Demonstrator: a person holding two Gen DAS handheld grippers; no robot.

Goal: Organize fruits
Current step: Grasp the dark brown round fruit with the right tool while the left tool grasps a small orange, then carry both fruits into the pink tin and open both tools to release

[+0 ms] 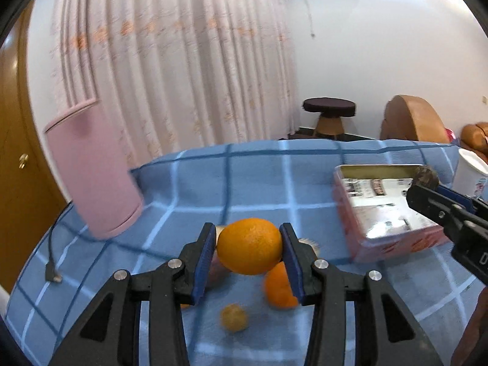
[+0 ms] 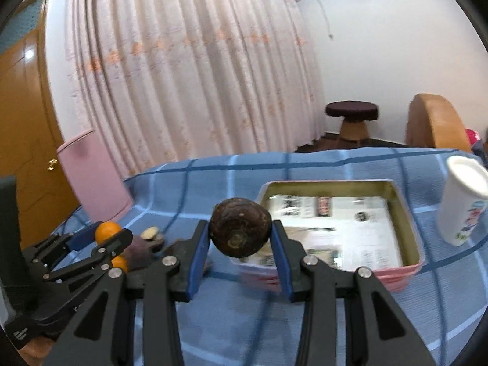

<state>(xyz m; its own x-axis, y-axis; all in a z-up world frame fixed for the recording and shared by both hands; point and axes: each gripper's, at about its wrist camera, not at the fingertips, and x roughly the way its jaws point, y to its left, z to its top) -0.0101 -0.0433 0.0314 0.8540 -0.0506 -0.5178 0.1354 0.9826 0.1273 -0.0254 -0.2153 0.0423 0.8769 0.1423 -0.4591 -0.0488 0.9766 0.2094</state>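
Note:
My left gripper [image 1: 249, 245] is shut on an orange [image 1: 249, 245], lifted clear of the blue checked cloth. Below it lie another orange [image 1: 279, 289] and a small yellow-orange fruit [image 1: 234, 317]. My right gripper [image 2: 241, 236] is shut on a dark brown round fruit [image 2: 241, 231], held just in front of the near left corner of a pink tin [image 2: 405, 270] lined with printed paper. In the left wrist view the tin [image 1: 393, 247] sits at right with the right gripper [image 1: 422, 187] above it. The left gripper [image 2: 103, 235] with its orange shows at left in the right wrist view.
A pink cylindrical container [image 1: 91, 170] stands at the table's left back corner, with a black cable plug [image 1: 52, 270] near it. A white cup [image 2: 463, 201] stands right of the tin. Purple-brown pieces and a cut slice [image 2: 151, 232] lie on the cloth [image 1: 238, 177]. Curtain, stool and chairs are behind.

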